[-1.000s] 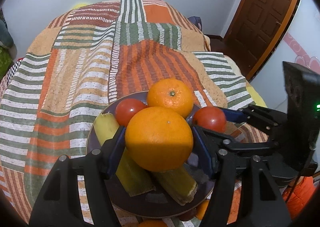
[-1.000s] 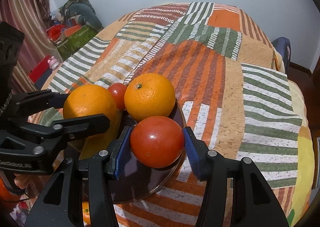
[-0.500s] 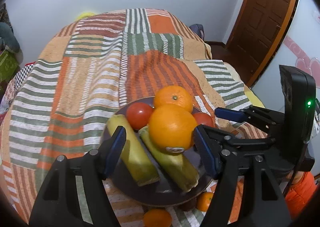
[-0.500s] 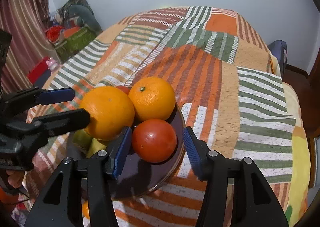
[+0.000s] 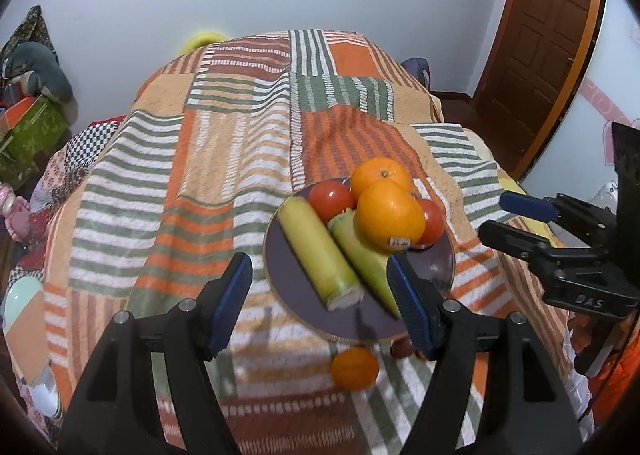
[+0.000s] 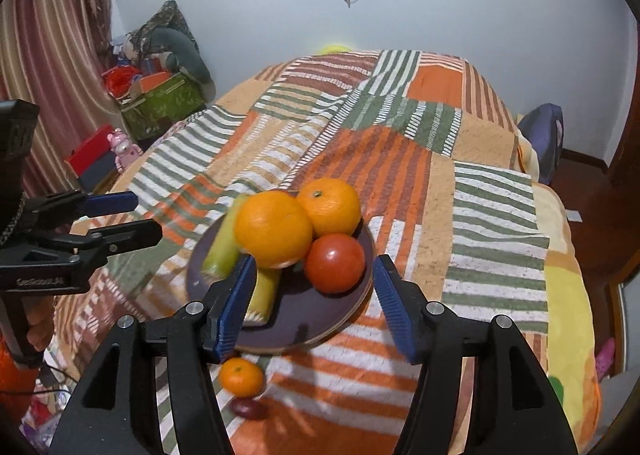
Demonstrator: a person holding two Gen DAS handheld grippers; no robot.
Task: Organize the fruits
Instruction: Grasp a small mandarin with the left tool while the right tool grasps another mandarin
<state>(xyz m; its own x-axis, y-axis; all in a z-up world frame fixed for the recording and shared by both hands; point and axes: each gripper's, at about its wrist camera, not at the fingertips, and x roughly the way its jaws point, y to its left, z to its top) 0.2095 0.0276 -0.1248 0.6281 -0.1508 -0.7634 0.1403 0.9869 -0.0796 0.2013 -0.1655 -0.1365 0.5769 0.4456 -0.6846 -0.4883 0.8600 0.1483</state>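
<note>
Both grippers (left (image 5: 320, 301), right (image 6: 314, 305)) released fruit onto plate (image 6: 320, 329)

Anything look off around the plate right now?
Yes. A small orange and a dark red fruit lie on the blanket beside the plate, not on it. The big orange sits perched on the green stalks.
</note>
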